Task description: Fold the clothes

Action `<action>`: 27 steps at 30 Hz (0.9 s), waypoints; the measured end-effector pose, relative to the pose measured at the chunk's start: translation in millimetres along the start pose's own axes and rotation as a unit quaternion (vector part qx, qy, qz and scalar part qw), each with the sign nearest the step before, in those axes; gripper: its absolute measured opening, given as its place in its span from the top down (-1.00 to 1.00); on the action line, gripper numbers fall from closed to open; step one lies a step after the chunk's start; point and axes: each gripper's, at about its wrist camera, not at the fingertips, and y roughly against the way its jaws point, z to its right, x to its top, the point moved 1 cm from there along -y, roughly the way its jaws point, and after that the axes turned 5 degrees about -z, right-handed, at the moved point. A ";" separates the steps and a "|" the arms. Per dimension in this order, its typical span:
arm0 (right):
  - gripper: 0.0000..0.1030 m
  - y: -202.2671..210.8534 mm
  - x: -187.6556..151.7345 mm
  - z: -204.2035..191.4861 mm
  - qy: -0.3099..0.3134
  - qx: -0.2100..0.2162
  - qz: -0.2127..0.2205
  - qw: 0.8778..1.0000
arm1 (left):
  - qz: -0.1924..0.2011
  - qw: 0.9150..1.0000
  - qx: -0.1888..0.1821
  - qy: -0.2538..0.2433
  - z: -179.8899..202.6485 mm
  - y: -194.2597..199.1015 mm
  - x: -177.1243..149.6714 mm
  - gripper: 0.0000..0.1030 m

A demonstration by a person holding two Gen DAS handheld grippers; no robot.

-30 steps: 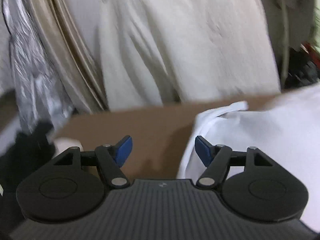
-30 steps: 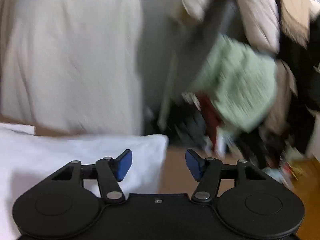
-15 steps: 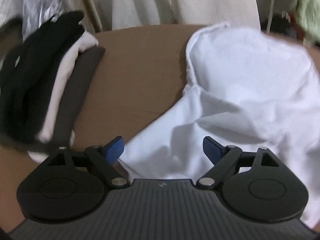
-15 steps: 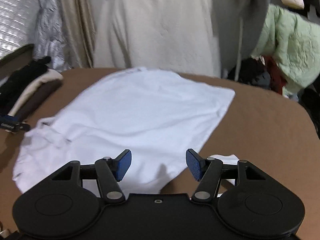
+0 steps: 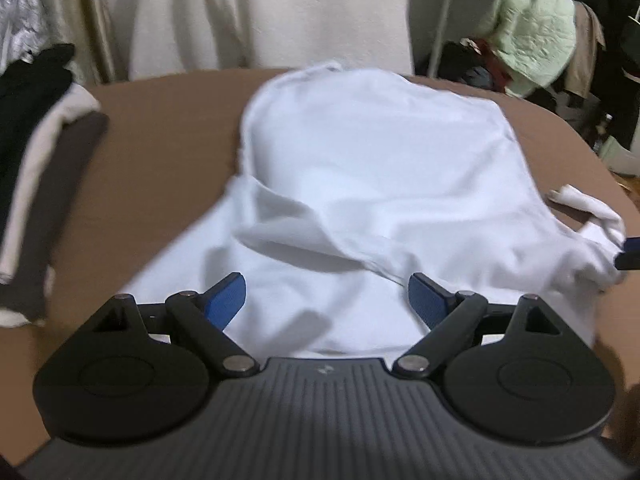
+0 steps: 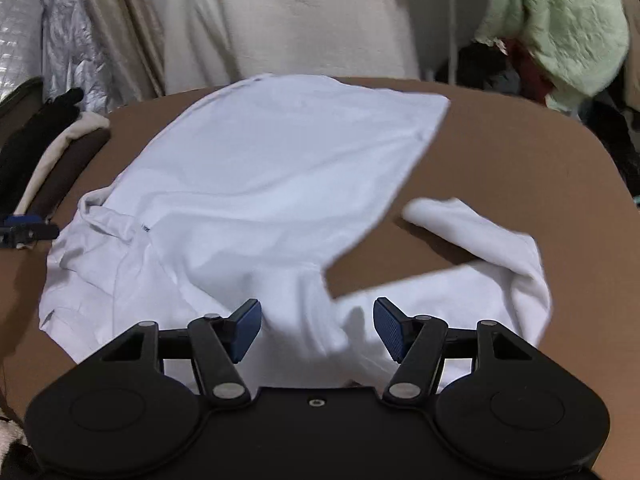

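A white T-shirt (image 5: 372,176) lies spread and rumpled on a brown table (image 5: 168,120). It also shows in the right wrist view (image 6: 260,184), with one sleeve (image 6: 488,240) lying out to the right. My left gripper (image 5: 326,298) is open just above the shirt's near left part. My right gripper (image 6: 316,328) is open above the shirt's near edge, beside the sleeve. Neither holds cloth. The tip of the right gripper (image 5: 628,252) shows at the right edge of the left wrist view, and the left gripper (image 6: 24,230) at the left edge of the right wrist view.
A pile of black, cream and brown clothes (image 5: 36,152) lies on the table's left side, also seen in the right wrist view (image 6: 52,152). Pale curtains (image 6: 280,20) hang behind the table. A pale green quilted garment (image 6: 560,28) and dark clutter are at the back right.
Both grippers have swung down from facing the curtains and room to facing the table. They now hover low over the shirt's near edge. Both stayed open.
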 end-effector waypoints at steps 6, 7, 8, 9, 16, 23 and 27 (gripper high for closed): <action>-0.31 -15.9 -20.7 19.7 -0.098 0.069 -0.073 0.990 | -0.047 0.997 -0.057 0.005 41.6 -33.3 -12.5 -0.73; -0.31 -22.7 -23.2 18.8 -0.102 0.066 -0.094 0.988 | -0.051 0.997 -0.051 -0.015 53.3 -41.1 -15.9 -0.73; -0.31 -29.9 -25.4 18.3 -0.107 0.060 -0.118 0.985 | -0.049 0.997 -0.036 -0.048 67.8 -47.3 -20.8 -0.73; -0.31 -38.2 -27.7 18.8 -0.108 0.046 -0.150 0.982 | -0.051 0.994 -0.026 -0.093 84.2 -54.0 -27.5 -0.73; -0.35 -67.8 -32.1 20.4 -0.134 0.079 -0.172 0.973 | -0.082 0.985 -0.021 -0.151 114.5 -89.9 -47.2 -0.90; -0.36 -98.5 -13.1 7.7 -0.167 0.127 -0.137 0.968 | -0.080 0.992 -0.048 -0.085 95.4 -93.4 -39.2 -0.54; -0.27 -96.0 -8.6 -9.9 -0.127 0.116 -0.081 0.982 | -0.057 0.991 -0.035 -0.113 100.5 -79.9 -38.8 0.91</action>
